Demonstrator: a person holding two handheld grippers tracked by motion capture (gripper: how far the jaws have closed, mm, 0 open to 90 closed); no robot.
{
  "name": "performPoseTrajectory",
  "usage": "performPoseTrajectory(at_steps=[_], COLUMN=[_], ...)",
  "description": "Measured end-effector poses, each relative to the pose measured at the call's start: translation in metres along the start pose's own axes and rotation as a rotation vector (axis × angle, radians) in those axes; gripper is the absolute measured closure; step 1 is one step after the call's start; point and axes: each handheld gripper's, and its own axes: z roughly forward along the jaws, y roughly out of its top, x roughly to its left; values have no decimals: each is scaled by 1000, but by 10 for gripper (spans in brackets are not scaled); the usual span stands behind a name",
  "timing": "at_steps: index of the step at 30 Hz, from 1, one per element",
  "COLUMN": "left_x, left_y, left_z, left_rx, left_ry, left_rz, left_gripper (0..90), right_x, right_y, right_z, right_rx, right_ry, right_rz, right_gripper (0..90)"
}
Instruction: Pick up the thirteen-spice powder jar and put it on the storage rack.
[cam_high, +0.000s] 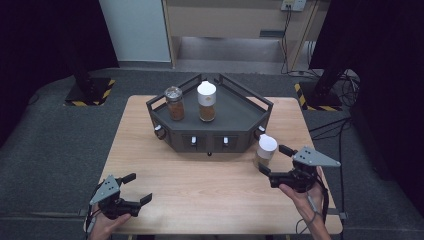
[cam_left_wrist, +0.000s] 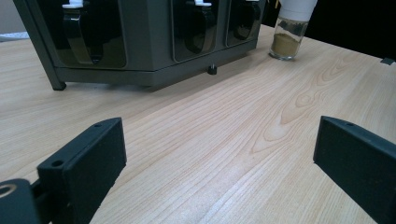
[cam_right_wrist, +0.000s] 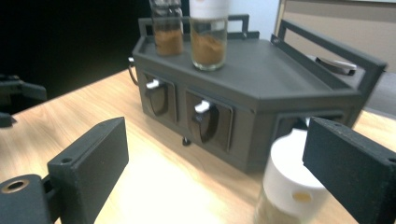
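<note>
A dark grey angular rack (cam_high: 235, 117) stands at the back middle of the wooden table (cam_high: 200, 175). On it are a silver-lidded jar (cam_high: 174, 103) of brown spice and a white-capped jar (cam_high: 206, 101). A third white-capped jar (cam_high: 266, 150) stands on the table by the rack's right front corner. My right gripper (cam_high: 275, 160) is open just right of it. In the right gripper view this jar (cam_right_wrist: 289, 186) sits close to the right-hand jaw, with no pad pressing on it. My left gripper (cam_high: 137, 188) is open over bare wood at the near left.
The rack's front face (cam_left_wrist: 140, 60) has slots with white-tipped levers (cam_right_wrist: 201, 106). Rails run along the rack's sides (cam_right_wrist: 327, 44). Bare wood lies between the two grippers. Grey floor surrounds the table, with striped stand bases at the back left (cam_high: 90, 92) and back right (cam_high: 320, 95).
</note>
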Motion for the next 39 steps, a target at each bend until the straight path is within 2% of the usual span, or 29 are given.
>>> performPoseTrajectory(at_steps=[2, 9, 16, 20, 28, 39], left_x=[0, 0, 0, 0, 0, 0], left_y=[0, 0, 0, 0, 0, 0], left_z=[0, 0, 0, 1, 1, 2], left_rx=[0, 2, 2, 1, -2, -6], left_ry=[1, 1, -1, -4, -5, -21], left_rz=[0, 0, 1, 4, 2, 14], left_gripper=[14, 14, 14, 14, 14, 14], right_x=[1, 1, 2, 5, 5, 7], right_y=[-4, -34, -55, -63, -75, -81], right_z=[-2, -17, -23, -25, -23, -23], right_rx=[3, 15, 42, 61, 73, 73], right_ry=[-7, -27, -41, -57, -65, -76], right_rz=[2, 48, 79, 77, 101, 69], right_gripper=[69, 68, 67, 66, 55, 43])
